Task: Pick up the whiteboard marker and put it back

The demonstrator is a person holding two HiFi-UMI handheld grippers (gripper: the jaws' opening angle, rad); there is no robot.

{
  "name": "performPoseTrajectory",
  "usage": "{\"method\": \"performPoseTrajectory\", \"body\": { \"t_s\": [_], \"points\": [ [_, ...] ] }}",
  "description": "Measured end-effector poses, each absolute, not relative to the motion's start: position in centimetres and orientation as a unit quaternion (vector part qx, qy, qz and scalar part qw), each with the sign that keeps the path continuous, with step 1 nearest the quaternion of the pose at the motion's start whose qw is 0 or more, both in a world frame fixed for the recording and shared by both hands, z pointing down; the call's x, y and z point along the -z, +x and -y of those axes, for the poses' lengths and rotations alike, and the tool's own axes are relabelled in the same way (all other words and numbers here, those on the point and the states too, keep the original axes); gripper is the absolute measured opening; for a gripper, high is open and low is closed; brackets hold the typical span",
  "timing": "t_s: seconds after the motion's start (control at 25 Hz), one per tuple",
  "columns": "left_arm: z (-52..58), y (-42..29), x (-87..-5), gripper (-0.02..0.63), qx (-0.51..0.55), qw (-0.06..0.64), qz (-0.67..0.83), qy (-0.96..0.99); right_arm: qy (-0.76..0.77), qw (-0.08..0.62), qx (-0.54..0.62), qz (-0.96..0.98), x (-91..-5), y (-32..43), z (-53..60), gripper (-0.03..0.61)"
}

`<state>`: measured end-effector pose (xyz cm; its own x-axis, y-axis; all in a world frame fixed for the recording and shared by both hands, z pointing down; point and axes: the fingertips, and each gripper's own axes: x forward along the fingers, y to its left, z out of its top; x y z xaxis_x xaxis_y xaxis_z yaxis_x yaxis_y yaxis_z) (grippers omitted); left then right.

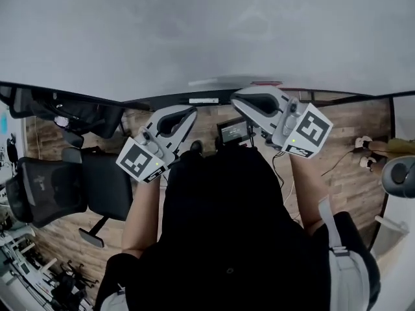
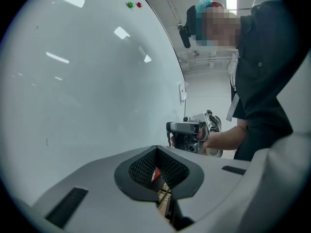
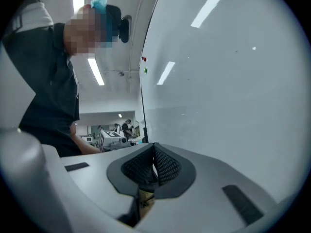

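Whiteboard: a large pale whiteboard (image 1: 194, 31) fills the upper half of the head view, and its dark lower edge runs across the middle.
Whiteboard marker: a blurred pale streak with a red end (image 1: 262, 83) lies along the board's lower edge, just above the right gripper. It is probably the whiteboard marker, but it is too smeared to be sure.
Left gripper: the left gripper (image 1: 189, 113) is held up just below the board's lower edge, left of centre. In its own view its mesh pads (image 2: 156, 152) are pressed together with nothing between them. A red sliver shows through the gap under the pads, and what it is cannot be told.
Right gripper: the right gripper (image 1: 238, 98) is raised a little higher than the left one, with its tip at the board's lower edge. In its own view its pads (image 3: 154, 148) meet, pinching nothing.
Magnets: small green (image 2: 129, 5) and red (image 2: 139, 5) dots sit near the board's top edge.
Person: a black top (image 1: 227, 225) fills the lower middle of the head view.
Screen: a small lit screen (image 1: 233, 131) sits between the two grippers, below the board.
Chair: a black office chair (image 1: 58, 186) stands on the wooden floor (image 1: 350, 161) at the left.
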<state>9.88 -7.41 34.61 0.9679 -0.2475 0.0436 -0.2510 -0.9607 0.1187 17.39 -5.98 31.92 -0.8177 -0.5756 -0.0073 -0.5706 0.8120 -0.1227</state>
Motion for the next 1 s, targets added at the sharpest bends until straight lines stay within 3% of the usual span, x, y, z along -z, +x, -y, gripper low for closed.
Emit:
{"method": "performPoseTrajectory", "body": {
  "t_s": [0.44,1.0],
  "points": [
    [7.0,12.4,-34.7,0.012,-0.019,0.067,0.120,0.990,-0.315,0.046,0.097,-0.943,-34.3,20.8,5.0,0.018],
    [7.8,11.4,-35.2,0.012,-0.012,0.074,0.142,0.987,-0.270,0.032,0.106,-0.957,-34.6,18.5,6.3,0.018]
  ]
}}
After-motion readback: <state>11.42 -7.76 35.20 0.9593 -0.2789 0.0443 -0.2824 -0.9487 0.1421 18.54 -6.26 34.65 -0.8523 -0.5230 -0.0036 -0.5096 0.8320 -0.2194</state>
